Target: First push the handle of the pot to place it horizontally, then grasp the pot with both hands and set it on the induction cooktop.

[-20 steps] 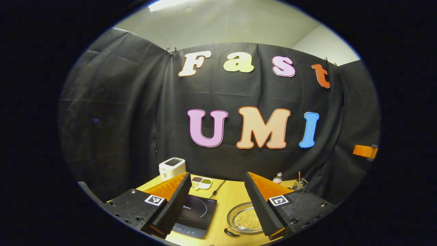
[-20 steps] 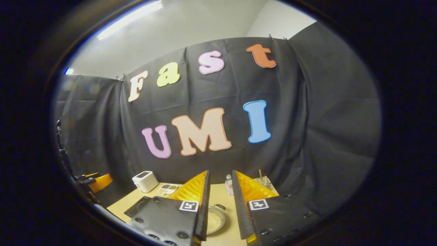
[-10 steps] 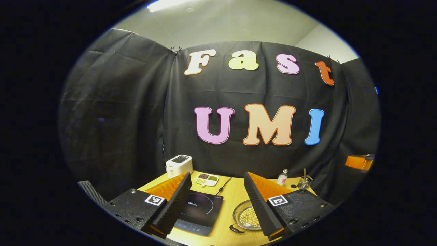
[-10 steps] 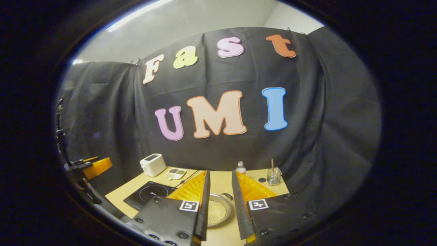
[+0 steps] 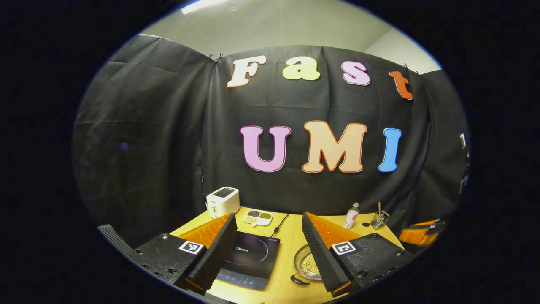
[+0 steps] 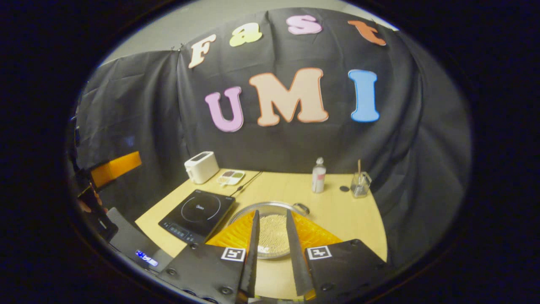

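Observation:
A shallow metal pot (image 6: 270, 230) holding pale beads sits on the wooden table (image 6: 337, 215), right of the black induction cooktop (image 6: 198, 212). One small dark handle (image 6: 302, 207) shows at its far right rim. My right gripper (image 6: 272, 212) hovers above the pot's near side, open by a narrow gap with nothing between the fingers. In the left gripper view my left gripper (image 5: 268, 216) is wide open above the cooktop (image 5: 252, 256). Its right finger (image 5: 319, 249) hides part of the pot (image 5: 304, 264), whose near handle (image 5: 298, 280) points toward me.
A white toaster (image 6: 201, 166) and a small sectioned dish (image 6: 230, 177) stand at the back left, with the cooktop's cord beside them. A bottle (image 6: 319, 175) and a glass with a stick (image 6: 361, 184) stand at the back right. A hand (image 6: 84, 207) shows at far left.
The right gripper has tipped down and come closer to the pot, so much more table shows. The left gripper has tipped down slightly. Neither gripper's opening has changed.

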